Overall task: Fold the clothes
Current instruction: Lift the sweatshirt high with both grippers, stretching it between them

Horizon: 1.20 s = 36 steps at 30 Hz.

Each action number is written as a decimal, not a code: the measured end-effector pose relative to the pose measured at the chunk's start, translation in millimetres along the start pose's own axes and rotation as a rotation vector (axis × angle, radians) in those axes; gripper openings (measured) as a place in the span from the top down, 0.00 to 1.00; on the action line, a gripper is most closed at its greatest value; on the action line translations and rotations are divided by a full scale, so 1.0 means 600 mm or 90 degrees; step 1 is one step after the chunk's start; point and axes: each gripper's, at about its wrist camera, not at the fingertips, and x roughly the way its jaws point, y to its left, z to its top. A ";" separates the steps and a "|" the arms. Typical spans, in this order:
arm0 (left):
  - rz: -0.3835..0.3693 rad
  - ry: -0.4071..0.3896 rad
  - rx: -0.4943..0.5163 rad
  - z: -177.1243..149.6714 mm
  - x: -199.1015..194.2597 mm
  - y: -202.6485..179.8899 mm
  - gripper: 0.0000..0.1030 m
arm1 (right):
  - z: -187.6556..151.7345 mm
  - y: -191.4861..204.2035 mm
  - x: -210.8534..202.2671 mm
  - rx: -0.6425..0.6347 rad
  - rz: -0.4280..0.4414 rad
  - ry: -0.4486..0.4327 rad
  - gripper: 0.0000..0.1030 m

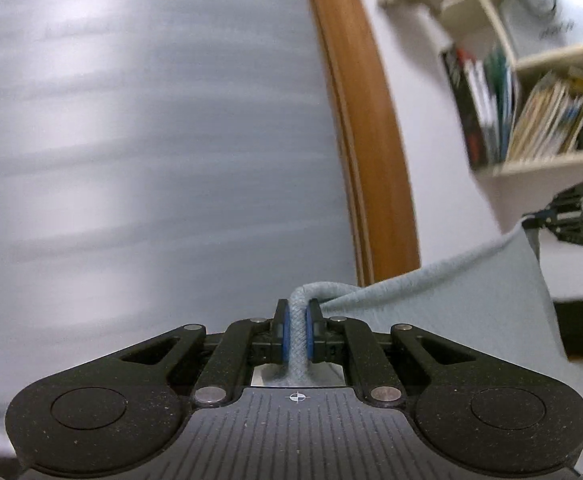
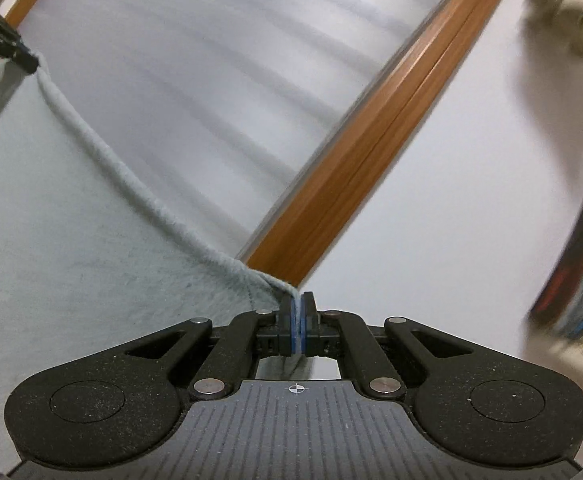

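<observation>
A pale grey-blue garment [image 1: 471, 292] hangs stretched between my two grippers. In the left wrist view my left gripper [image 1: 298, 312] is shut on its thick rolled hem, which bunches between the blue pads. The cloth runs off to the right, where my right gripper [image 1: 539, 216] pinches its other corner. In the right wrist view my right gripper [image 2: 298, 308] is shut on a thin edge of the garment [image 2: 71, 220], whose hem rises up and left to my left gripper [image 2: 31, 65]. Both point level, held up in the air.
A wooden frame [image 1: 355, 120] borders a blurred grey panel [image 1: 151, 140] ahead, and the frame [image 2: 371, 160] crosses the right wrist view diagonally. A cream shelf [image 1: 539, 164] with books and a white appliance stands at the right against a white wall [image 2: 471, 200].
</observation>
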 end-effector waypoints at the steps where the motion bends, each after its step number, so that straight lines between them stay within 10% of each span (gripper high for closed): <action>1: 0.001 -0.024 0.001 0.027 -0.018 -0.003 0.92 | 0.018 -0.012 -0.009 0.001 -0.013 -0.017 0.97; 5: 0.004 -0.058 0.018 0.091 -0.060 -0.019 0.92 | 0.072 -0.047 -0.041 0.015 -0.048 -0.085 0.97; 14: 0.010 0.022 0.023 0.031 -0.014 -0.029 0.92 | 0.043 -0.019 -0.023 -0.014 -0.046 -0.072 0.97; 28: 0.024 -0.095 0.094 0.270 -0.156 -0.079 0.92 | 0.191 -0.108 -0.199 -0.053 -0.143 -0.177 0.97; 36: 0.033 0.025 0.042 0.172 -0.050 -0.005 0.92 | 0.184 -0.093 -0.099 -0.066 -0.113 -0.126 0.97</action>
